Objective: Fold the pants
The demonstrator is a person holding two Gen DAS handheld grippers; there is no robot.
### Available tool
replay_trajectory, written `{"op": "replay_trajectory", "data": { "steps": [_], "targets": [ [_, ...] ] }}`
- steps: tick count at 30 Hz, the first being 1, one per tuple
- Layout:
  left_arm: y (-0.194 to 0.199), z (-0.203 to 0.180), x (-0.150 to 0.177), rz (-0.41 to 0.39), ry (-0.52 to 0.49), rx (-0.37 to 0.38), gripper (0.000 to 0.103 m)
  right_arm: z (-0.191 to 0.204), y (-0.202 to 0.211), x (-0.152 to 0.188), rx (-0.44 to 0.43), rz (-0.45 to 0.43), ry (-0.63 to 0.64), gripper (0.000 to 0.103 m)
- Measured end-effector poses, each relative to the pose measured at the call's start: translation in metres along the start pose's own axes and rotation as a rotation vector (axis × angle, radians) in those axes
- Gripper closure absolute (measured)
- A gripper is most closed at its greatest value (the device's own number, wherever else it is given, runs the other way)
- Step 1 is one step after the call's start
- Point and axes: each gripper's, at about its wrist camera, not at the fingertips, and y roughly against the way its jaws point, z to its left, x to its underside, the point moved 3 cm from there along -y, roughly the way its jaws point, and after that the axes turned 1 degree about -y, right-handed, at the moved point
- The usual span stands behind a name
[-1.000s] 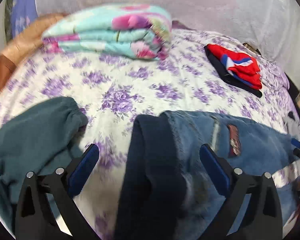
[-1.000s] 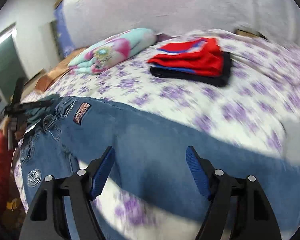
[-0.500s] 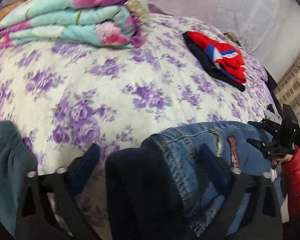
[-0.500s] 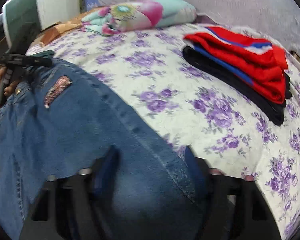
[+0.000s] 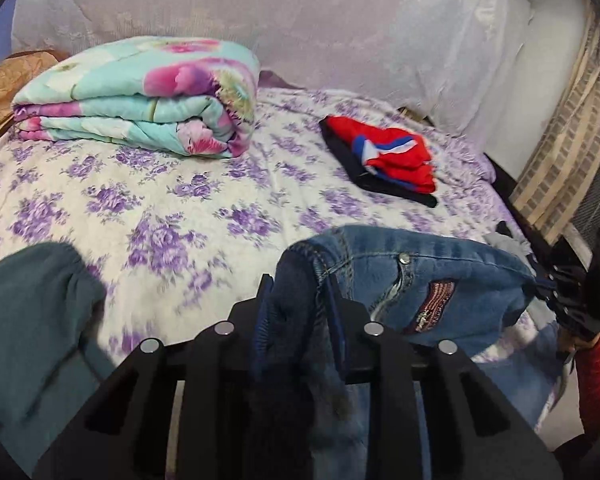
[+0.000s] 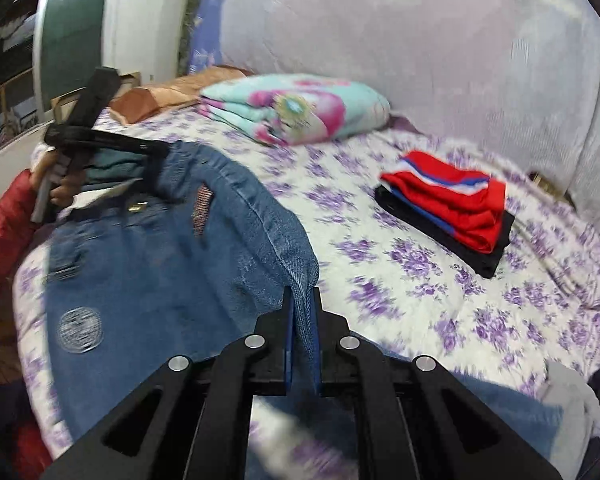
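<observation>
Blue jeans [image 5: 428, 276] hang between my two grippers above the flowered bed [image 5: 172, 208]. My left gripper [image 5: 300, 292] is shut on the waistband end of the jeans, near the button and a striped patch. My right gripper [image 6: 301, 304] is shut on a folded denim edge of the jeans [image 6: 172, 280], which drape down to the left. The left gripper also shows in the right wrist view [image 6: 152, 160], the right gripper at the right edge of the left wrist view [image 5: 540, 286].
A folded floral quilt [image 5: 140, 100] lies at the back of the bed. A red and dark folded pile [image 5: 384, 164] lies back right. A teal garment [image 5: 28, 320] lies front left. A grey cloth [image 6: 568, 392] lies at the bed's near right.
Both grippers have closed on the jeans and lifted them off the bed. Half a second ago both were still open around the denim.
</observation>
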Motion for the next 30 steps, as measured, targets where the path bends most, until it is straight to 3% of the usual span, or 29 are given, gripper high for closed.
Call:
{"op": "replay_trajectory", "data": {
  "steps": [4, 8, 10, 12, 14, 18, 20, 23, 26, 30],
  "targets": [
    [0.035, -0.012, 0.022, -0.032, 0.012, 0.034, 0.077, 0.043, 0.043, 0.03, 0.003, -0.041, 0.059, 0.096],
    [0.071, -0.021, 0.049, -0.06, 0.038, 0.063, 0.07, 0.085, 0.066, 0.076, -0.004, -0.023, 0.111, 0.096],
    [0.087, -0.022, 0.066, -0.058, 0.071, 0.065, 0.061, 0.103, 0.07, 0.103, -0.011, 0.007, 0.15, 0.103],
    [0.103, -0.018, 0.085, -0.075, 0.142, 0.081, 0.029, 0.115, 0.072, 0.122, -0.026, 0.033, 0.171, 0.103],
    [0.114, -0.011, 0.099, -0.103, 0.227, 0.107, 0.022, 0.119, 0.069, 0.136, 0.021, 0.054, 0.207, 0.103],
    [0.121, 0.0, 0.123, -0.114, 0.367, 0.168, 0.022, 0.107, 0.066, 0.15, 0.06, 0.063, 0.189, 0.103],
    [0.11, -0.003, 0.129, -0.066, 0.368, 0.127, 0.022, 0.109, 0.071, 0.146, 0.076, 0.014, 0.214, 0.101],
    [0.092, -0.012, 0.131, -0.004, 0.36, 0.106, 0.022, 0.121, 0.073, 0.142, 0.104, -0.026, 0.278, 0.08],
    [0.078, -0.017, 0.123, 0.019, 0.33, 0.034, 0.021, 0.133, 0.07, 0.139, 0.12, -0.048, 0.355, 0.078],
    [0.064, -0.015, 0.117, 0.046, 0.351, 0.012, 0.019, 0.136, 0.062, 0.131, 0.136, -0.058, 0.388, 0.078]
  ]
}}
